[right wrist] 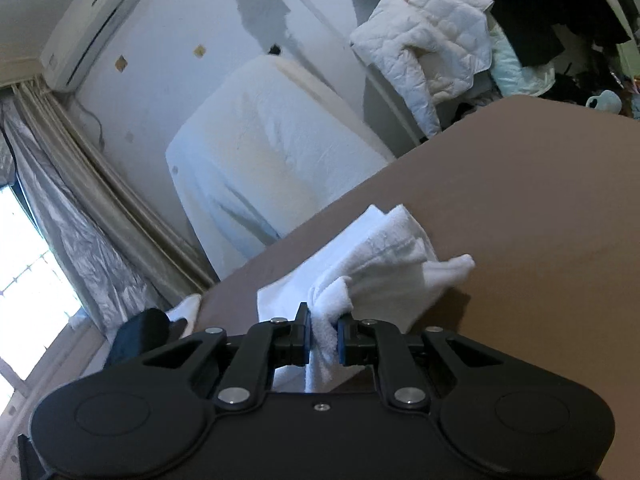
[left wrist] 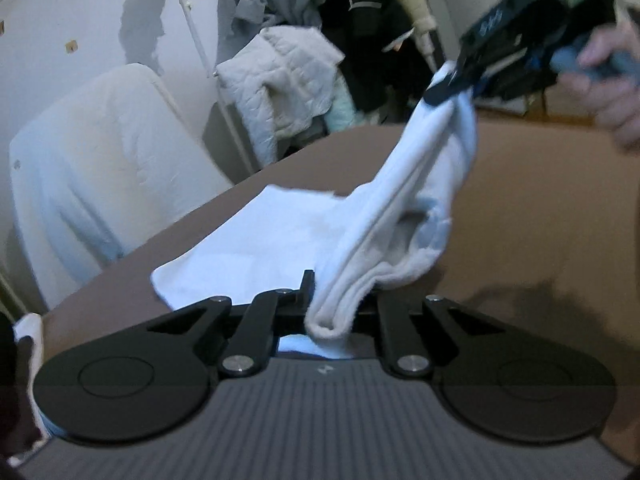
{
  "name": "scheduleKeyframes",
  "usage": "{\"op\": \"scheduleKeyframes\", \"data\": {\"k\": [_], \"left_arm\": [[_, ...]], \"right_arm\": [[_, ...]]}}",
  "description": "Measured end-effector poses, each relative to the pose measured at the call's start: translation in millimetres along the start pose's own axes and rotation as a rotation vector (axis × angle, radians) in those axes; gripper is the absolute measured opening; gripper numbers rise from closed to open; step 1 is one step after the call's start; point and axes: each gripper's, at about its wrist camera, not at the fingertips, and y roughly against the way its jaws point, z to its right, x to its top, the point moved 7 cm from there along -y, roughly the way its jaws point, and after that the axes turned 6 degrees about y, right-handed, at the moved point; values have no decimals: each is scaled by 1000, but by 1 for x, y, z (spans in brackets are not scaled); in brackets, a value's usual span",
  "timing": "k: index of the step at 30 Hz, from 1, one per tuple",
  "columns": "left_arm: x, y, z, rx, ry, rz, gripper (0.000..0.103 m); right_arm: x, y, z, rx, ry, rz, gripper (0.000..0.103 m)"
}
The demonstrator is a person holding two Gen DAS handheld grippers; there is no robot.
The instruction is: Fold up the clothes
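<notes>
The white towel (left wrist: 404, 216) hangs stretched between my two tools above the brown surface (left wrist: 540, 208), its lower part lying flat on that surface toward the near left edge. My left fingers (left wrist: 316, 300) are clenched on one bunched end of it; a thick roll of cloth bulges out just past them. From this side the cloth rises in a twisted band up to my right fingers (left wrist: 448, 88), which pinch the other end, and my right hand (left wrist: 612, 80) grips the handle behind them, blurred.

In the right wrist view my right fingers (right wrist: 325, 336) are closed on a fold of the towel (right wrist: 384, 256), blue pads pressed against the cloth on both sides. Beyond them the rest spreads in creased layers over the surface (right wrist: 540, 200), one corner poking out to the right.

Past the surface's far edge stands a white covered chair (right wrist: 260, 152). A quilted white garment (right wrist: 432, 36) hangs further back, and an air conditioner (right wrist: 88, 28) sits on the wall above a curtain (right wrist: 72, 216).
</notes>
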Motion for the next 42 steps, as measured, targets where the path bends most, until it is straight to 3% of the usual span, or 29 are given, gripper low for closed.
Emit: {"op": "scheduleKeyframes", "data": {"k": [4,9,14,18,21,26,32,34,36,40,42], "left_arm": [[29,31,-5,-17,11,33,6],[40,70,-16,-99,181,65,6],[77,105,-15,17,183,116,7],[80,107,-27,31,237,47,7],[59,86,-38,-21,298,-33,8],[34,14,-71,22,202,-163,8],[28,-91,-141,46,263,-233,9],[12,-138,-160,29,333,-290,9],[-12,-175,-175,2,474,-352,9],[-61,-200,-192,-15,671,-430,9],[-61,-195,-197,-3,668,-410,9]], "right_arm": [[26,9,-25,33,30,-8,15],[42,43,-56,100,75,-27,14],[38,80,-82,100,209,17,14],[43,81,-79,170,107,-9,14],[41,57,-68,159,116,-41,15],[29,-29,-32,76,2,-110,15],[55,-141,5,59,-231,-167,15],[54,-180,26,16,-316,-217,16],[47,-213,48,-42,-369,-257,16],[27,-261,73,-27,-469,-365,20],[24,-267,78,-21,-510,-372,20]]}}
